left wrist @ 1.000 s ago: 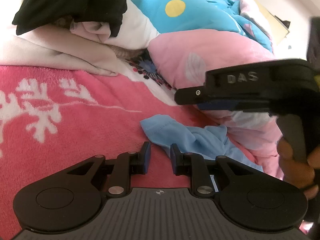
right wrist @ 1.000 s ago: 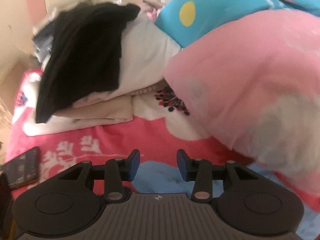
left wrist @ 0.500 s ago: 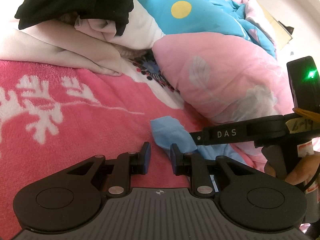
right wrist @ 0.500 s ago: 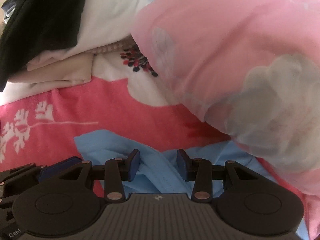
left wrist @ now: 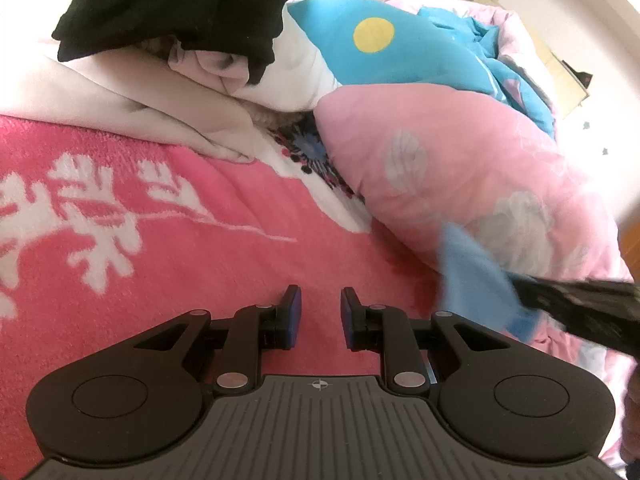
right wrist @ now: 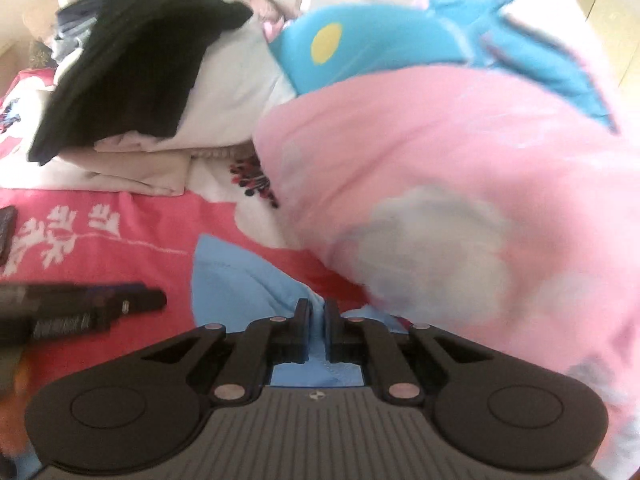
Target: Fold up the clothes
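light blue garment [right wrist: 240,280] bunched (motion-blurred) between right gripper [right wrist: 316,320] jaws.

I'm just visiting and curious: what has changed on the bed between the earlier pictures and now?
The right gripper has just closed its jaws on the light blue garment and is drawing it toward the pink quilt, off the spot before the left gripper. The left gripper stayed put, slightly open and empty over the pink blanket. The pile of clothes behind is unchanged.

Two grippers [left wrist: 320,312] [right wrist: 316,320], one light-blue garment [right wrist: 240,280], one pink quilt [left wrist: 460,168] (clothes pile uncountable)
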Demonstrator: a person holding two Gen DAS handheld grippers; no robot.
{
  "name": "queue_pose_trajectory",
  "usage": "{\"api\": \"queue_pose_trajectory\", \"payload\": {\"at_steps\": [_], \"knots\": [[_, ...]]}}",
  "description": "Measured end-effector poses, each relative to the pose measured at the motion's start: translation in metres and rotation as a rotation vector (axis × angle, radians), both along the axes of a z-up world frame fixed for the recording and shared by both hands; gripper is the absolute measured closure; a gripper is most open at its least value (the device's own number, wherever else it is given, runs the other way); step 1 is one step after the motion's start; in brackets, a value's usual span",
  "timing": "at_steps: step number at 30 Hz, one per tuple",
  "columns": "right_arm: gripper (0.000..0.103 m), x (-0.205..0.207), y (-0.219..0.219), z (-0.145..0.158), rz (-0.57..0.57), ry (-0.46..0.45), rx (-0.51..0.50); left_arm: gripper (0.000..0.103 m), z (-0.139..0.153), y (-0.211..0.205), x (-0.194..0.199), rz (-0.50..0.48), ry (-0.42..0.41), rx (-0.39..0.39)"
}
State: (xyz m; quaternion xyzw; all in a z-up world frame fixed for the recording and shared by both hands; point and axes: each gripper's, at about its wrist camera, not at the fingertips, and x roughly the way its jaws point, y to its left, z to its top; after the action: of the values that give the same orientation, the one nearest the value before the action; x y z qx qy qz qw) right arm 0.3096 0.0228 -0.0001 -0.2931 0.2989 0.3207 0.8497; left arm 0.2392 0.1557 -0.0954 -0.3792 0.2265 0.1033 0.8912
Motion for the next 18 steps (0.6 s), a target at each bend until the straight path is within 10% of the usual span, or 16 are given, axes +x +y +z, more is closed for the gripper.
{"api": "queue_pose_trajectory", "payload": {"at_steps": [10,18], "knots": [[0.095,-0.014,-0.080,-0.044,-0.113,-0.007,-0.064,0.083,0.013,-0.021,0.008,-0.187,-0.016,0.084],[0.094,-0.028,-0.153,-0.014,-0.384,0.113,0.276,0.083,0.029,-0.062,0.012,-0.444,-0.013,0.213]]}}
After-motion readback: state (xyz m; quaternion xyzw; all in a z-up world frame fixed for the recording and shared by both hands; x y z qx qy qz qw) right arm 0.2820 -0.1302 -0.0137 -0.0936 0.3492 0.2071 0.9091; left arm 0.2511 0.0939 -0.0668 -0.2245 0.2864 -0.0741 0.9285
